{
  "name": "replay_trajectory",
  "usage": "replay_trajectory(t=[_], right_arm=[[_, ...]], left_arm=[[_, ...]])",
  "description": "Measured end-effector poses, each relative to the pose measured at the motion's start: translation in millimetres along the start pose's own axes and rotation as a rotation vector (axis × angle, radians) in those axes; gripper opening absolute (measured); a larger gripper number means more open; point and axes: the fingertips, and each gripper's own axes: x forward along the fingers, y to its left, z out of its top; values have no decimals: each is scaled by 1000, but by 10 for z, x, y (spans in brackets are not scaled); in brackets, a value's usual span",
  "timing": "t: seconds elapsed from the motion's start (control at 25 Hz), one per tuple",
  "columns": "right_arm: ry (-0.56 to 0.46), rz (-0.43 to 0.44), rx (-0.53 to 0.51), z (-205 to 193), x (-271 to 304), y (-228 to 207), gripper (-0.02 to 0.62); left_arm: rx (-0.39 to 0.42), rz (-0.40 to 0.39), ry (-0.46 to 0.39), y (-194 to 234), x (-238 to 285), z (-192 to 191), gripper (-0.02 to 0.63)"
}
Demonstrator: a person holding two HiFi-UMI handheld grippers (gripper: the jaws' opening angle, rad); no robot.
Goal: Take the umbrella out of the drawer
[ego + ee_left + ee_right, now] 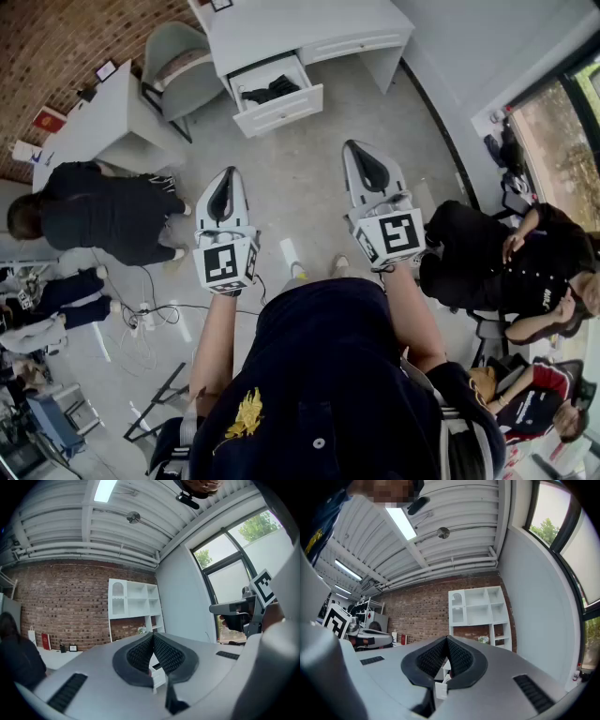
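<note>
Grey flooring is seen before a white desk (309, 23), in whose open drawer (281, 111) the black umbrella (272, 91) is lodged. Well apart from it, the left gripper (226, 178) and right gripper (362, 155) are held pressed together, empty.

At the far end of the grey floor (309, 187), a grey chair (183, 70) stands between a white desk (309, 23) and a white side table (103, 122) on the left. The side table carries a red item (49, 119) and a small frame (106, 69). Near it, a person in dark clothes (103, 211) bends low, with cables (141, 319) on the floor just beside. On the right, 2 people sit near the window (562, 131): a person in black (506, 262) and, nearer, a person in a red-trimmed top (534, 403). A white shelf unit (133, 604) stands against the brick wall (61, 602). A strip light (105, 489) glows on the ribbed ceiling (56, 522).
</note>
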Motion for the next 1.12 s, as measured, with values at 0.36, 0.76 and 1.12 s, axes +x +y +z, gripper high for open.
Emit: replay_trajectory(t=[0.36,0.76,1.12], right_arm=[[-257,-33,-28,959,-300,-204,26],[-137,-54,-104,661,-276,-726,26],[-45,57,-14,179,303,-1056,26]], left_arm=[[92,42,4,-477,163,270,17],[84,78,-29,-850,710,345,17],[90,178,25,-579,920,371,17]])
